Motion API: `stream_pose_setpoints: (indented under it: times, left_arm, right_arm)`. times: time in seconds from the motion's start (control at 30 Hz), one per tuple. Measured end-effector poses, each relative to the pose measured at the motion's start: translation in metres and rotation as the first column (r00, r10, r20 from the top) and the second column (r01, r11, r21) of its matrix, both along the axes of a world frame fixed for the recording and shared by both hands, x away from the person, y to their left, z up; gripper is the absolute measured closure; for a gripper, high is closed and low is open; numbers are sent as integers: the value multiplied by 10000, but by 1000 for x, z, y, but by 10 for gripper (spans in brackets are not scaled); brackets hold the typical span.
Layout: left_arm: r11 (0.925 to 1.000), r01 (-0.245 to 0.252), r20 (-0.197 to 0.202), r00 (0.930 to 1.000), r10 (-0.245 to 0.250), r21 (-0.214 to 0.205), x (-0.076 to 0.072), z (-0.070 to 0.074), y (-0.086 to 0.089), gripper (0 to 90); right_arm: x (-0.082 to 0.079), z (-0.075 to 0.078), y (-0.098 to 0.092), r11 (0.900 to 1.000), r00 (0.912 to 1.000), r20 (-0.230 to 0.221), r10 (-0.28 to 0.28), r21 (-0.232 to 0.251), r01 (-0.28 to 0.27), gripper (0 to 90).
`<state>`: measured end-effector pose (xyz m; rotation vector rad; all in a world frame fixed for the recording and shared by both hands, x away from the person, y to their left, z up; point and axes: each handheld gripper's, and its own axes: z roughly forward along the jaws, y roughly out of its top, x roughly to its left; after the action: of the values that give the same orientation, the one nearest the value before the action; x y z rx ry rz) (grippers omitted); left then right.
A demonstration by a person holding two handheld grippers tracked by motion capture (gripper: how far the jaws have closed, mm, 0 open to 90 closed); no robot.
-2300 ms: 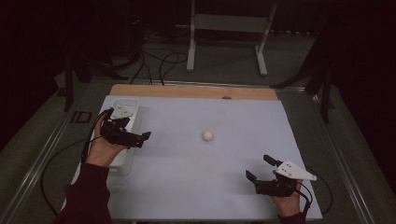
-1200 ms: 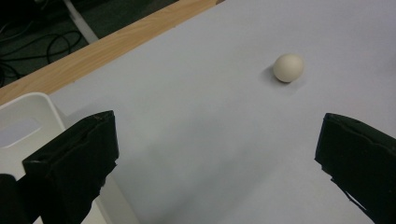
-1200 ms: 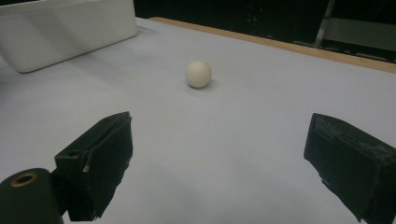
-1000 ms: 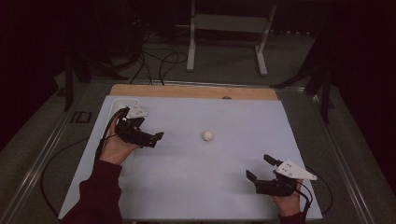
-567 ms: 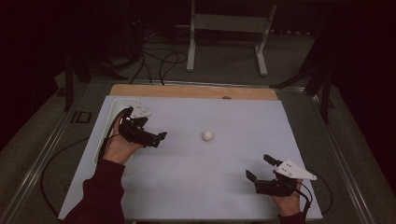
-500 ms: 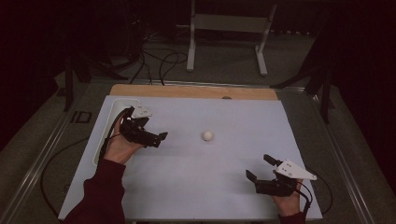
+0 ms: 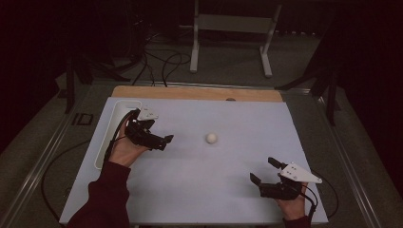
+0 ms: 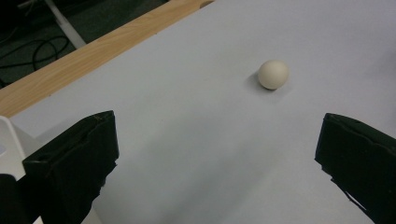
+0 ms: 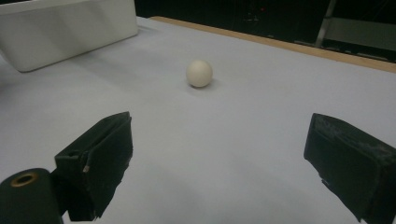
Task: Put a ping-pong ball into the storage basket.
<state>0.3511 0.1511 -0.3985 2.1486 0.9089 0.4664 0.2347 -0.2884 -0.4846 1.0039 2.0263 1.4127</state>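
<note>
A small cream ball [image 7: 211, 137] rests alone near the middle of the pale blue tabletop [image 7: 228, 190]. My left gripper [image 7: 164, 141] hovers to the ball's left, beside the white tray [image 7: 105, 142], and stands open with nothing between its jaws. The left gripper view has the ball [image 8: 273, 74] ahead and to the right of the left gripper [image 8: 215, 158]. Near the front right edge my right gripper [image 7: 262, 170] is open and holds nothing. From the right gripper [image 9: 219, 158] the ball [image 9: 199, 73] lies well ahead on the table.
A long white tray [image 9: 70, 28] lies along the table's left side. A wooden strip [image 7: 195, 93] borders the far edge. Beyond it are a metal stand [image 7: 228, 28] and cables [image 7: 161, 61] on the dark floor.
My left gripper has moved off the white tray, to the right, closer to the ball. The right gripper and the ball have stayed put.
</note>
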Motion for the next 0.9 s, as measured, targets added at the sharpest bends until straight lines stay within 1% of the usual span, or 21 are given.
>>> stream_pose_setpoints:
  times: [0.2,0.4,0.53,0.6,0.9]
  left_arm:
    - [9999,50,11,10000,-50,-118,1,0,-3,0]
    - [9999,90,54,9999,-90,-95,0,0,-6,1]
    - [9998,83,66,9999,-82,-182,1,-1,-8,0]
    - [9998,105,70,9999,-104,-160,1,-1,-8,0]
    - [9995,219,54,9997,-218,-211,2,-4,-15,1]
  right_arm:
    - [0,0,-1,10000,10000,7,1,40,-1,78]
    - [0,1,-1,10000,10000,19,-20,62,20,78]
    - [0,1,-1,10000,10000,17,-26,77,26,78]
    - [0,1,-1,10000,10000,20,-20,70,20,78]
    - [0,1,-1,10000,10000,11,-22,78,21,78]
